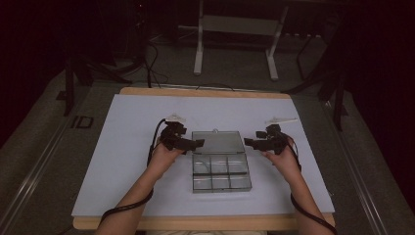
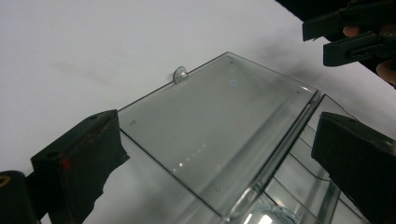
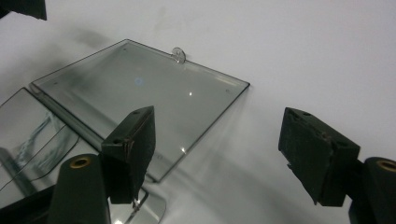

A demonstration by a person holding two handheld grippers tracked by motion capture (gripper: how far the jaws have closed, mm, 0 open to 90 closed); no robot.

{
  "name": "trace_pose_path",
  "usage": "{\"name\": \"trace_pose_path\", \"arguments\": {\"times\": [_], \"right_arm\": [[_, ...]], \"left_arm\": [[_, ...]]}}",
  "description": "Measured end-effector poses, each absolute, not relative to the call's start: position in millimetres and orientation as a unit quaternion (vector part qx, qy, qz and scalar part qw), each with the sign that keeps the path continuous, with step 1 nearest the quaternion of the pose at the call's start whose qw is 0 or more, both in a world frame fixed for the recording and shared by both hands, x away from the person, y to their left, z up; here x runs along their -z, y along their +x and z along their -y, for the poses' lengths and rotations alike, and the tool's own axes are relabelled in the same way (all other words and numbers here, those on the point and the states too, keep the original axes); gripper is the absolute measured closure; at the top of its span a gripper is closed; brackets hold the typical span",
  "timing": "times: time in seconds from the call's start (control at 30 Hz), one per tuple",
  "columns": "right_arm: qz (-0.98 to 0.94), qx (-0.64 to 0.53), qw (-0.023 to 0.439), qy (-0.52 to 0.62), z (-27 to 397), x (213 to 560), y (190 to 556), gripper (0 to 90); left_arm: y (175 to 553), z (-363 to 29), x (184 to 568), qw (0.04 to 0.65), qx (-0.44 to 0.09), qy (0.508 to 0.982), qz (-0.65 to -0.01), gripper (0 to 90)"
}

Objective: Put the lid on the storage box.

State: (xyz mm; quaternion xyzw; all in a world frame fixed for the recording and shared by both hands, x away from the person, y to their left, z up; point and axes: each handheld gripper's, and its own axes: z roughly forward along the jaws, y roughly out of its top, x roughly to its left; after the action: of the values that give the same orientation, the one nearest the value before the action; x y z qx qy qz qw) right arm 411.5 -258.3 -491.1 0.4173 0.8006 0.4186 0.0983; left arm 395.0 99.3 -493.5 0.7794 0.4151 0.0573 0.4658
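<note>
- Clear plastic makes up the shallow compartment box (image 1: 221, 174) at the middle of the pale grey table sheet (image 1: 122, 161); its flat see-through lid (image 1: 217, 141) is folded fully open and lies on the sheet behind the tray, joined to it along the hinge.
- Both hands flank that lid: the left gripper (image 1: 195, 143) sits just beside its left edge, the right gripper (image 1: 248, 142) just beside its right edge, neither touching it as far as I can tell.
- Left gripper's black jaws stand wide apart in its own view, with the lid (image 2: 219, 126) between and beyond them and nothing pinched.
- Right gripper's jaws also stand apart with nothing between the pads; the lid's near corner (image 3: 233, 86) lies ahead of them.
- Judged step: the approach to the open lid, probably to swing it back over the tray.
- Next move calls for getting a pad under a thin edge lying flush on the sheet, or catching the small round tab (image 3: 178, 54) at the lid's far edge, then lifting it about the hinge without dragging the box.
- Around: two small pale pieces (image 1: 176, 118) (image 1: 281, 120) lie on the sheet behind the hands, too small to identify; neither blocks the lid.
- Compartments look empty, though glare hides some.
</note>
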Motion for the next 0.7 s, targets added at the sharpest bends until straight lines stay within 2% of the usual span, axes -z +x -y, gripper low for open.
{"name": "trace_pose_path", "arguments": {"times": [0.1, 0.4, 0.47, 0.57, 0.63, 0.7], "right_arm": [[-0.801, -0.417, 0.106, 0.417, 252, 489, 417, 31.9], [-0.8, -0.404, 0.118, 0.427, 232, 488, 430, 35.1], [-0.8, -0.404, 0.115, 0.429, 230, 490, 431, 36.4], [-0.802, -0.397, 0.113, 0.431, 227, 493, 434, 36.8], [-0.803, -0.394, 0.109, 0.434, 226, 495, 435, 37.1], [-0.803, -0.392, 0.107, 0.437, 224, 498, 436, 37.1]], "left_arm": [[404, -97, 496, 0.455, -0.05, 0.779, -0.429, 2.4], [412, -97, 503, 0.455, -0.024, 0.759, -0.465, 2.6], [411, -99, 505, 0.46, -0.018, 0.749, -0.477, 6.4], [412, -101, 508, 0.459, -0.012, 0.743, -0.487, 7.6], [413, -102, 509, 0.459, -0.006, 0.742, -0.49, 14.0], [414, -102, 511, 0.455, 0.007, 0.739, -0.497, 14.8]]}}
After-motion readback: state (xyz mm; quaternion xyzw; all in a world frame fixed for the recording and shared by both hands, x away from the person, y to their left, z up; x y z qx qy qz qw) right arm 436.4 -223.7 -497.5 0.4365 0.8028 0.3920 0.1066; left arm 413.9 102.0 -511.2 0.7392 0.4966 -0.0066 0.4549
